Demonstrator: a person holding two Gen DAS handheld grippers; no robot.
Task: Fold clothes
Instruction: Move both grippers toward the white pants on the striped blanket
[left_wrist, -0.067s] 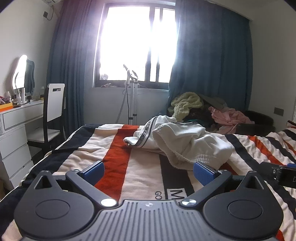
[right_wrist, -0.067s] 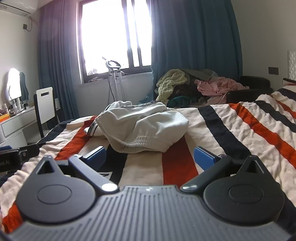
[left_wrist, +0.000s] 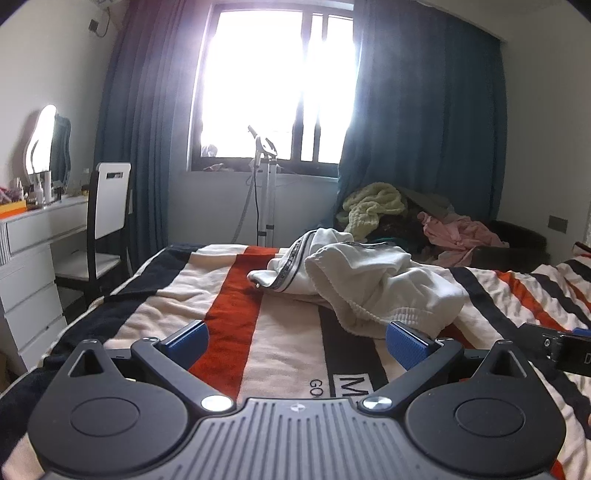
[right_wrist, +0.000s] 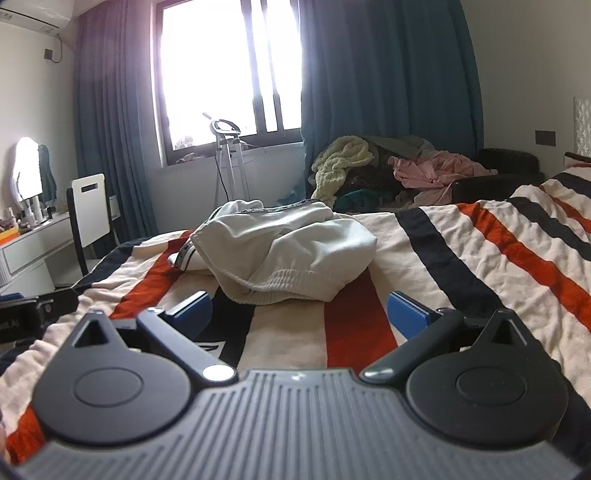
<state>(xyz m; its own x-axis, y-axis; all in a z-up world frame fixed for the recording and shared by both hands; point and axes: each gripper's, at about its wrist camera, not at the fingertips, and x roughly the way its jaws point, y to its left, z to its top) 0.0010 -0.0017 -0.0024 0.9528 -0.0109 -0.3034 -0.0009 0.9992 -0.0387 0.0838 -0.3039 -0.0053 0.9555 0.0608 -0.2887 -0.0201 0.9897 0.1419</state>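
A crumpled white garment with a dark patterned side stripe lies on the striped bedspread, ahead and slightly right of my left gripper. That gripper is open, its blue pads empty, hovering short of the cloth. In the right wrist view the same white garment sits just beyond my right gripper, which is open and empty too, its elastic hem nearest the pads. Each gripper shows at the edge of the other's view: the right gripper, the left gripper.
The bed's far edge faces a window wall with blue curtains. A pile of clothes in yellow-green and pink lies on a dark seat beyond the bed. A white chair and dresser stand at left; a metal stand is under the window.
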